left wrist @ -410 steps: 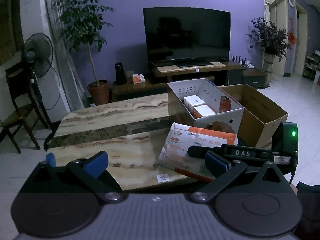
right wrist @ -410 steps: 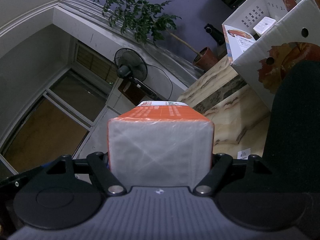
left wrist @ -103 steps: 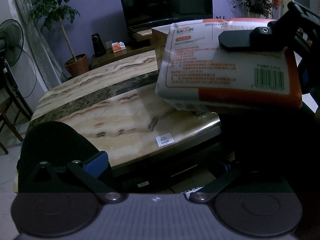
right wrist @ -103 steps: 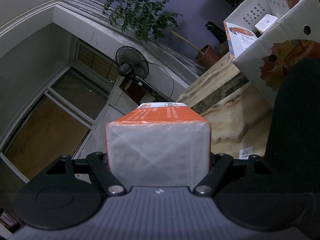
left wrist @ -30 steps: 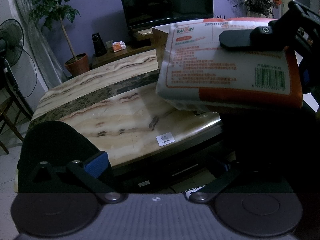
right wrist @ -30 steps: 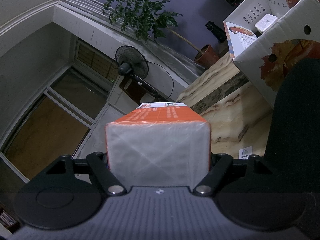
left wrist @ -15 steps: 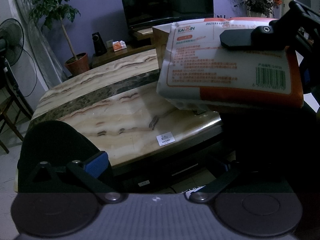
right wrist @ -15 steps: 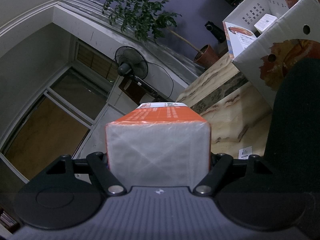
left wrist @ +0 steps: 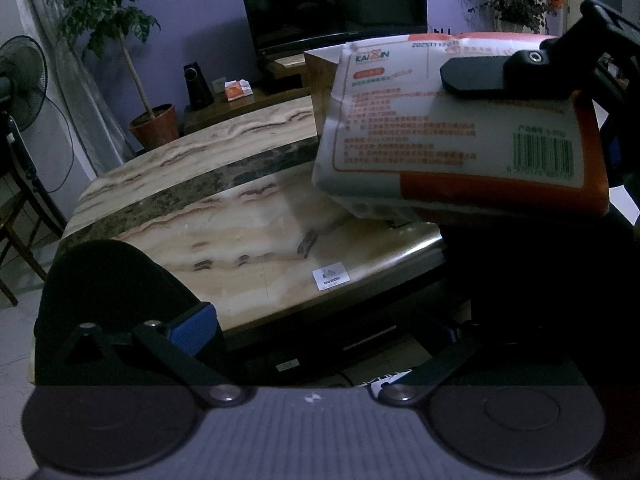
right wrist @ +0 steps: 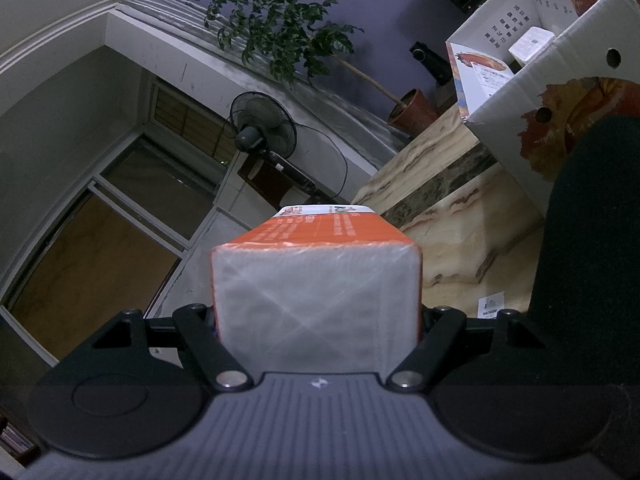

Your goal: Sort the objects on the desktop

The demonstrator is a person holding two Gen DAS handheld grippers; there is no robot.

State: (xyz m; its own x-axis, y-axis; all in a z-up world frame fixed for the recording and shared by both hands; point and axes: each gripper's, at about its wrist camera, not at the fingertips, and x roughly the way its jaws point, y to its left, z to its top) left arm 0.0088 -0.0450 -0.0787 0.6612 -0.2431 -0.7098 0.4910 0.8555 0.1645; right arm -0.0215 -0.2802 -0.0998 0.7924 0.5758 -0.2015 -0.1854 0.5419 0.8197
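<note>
The tissue pack (left wrist: 460, 136) is up in the air, white plastic with orange print, an orange band along one edge and a green barcode near its right end. It hangs over the near right corner of the marble table (left wrist: 224, 216), clear of the top. From the right wrist view the same pack (right wrist: 316, 300) fills the middle, showing a pale folded end under an orange top face.

The right gripper (right wrist: 316, 320) is clamped on it, one black finger (left wrist: 480, 76) lying flat along the printed face. The left gripper (left wrist: 316, 328) sits low at the table's near edge, jaws spread wide, blue pad (left wrist: 192, 328) showing, nothing between them.

Going left to right: a standing fan (left wrist: 20, 76) at the far left, a potted tree (left wrist: 152, 120) by the purple wall, a small dark speaker (left wrist: 198, 88), then the dark television (left wrist: 336, 0) on its low stand. A small white label (left wrist: 330, 278) sticks to the table near the front edge. In the right wrist view a white cardboard box (right wrist: 560, 92) stands open on the table, to the pack's right, with a small white carton (right wrist: 532, 42) inside.

Against half a second back, nothing has shifted: the pack hangs in the same spot, and both grippers have kept their places and their jaws.
</note>
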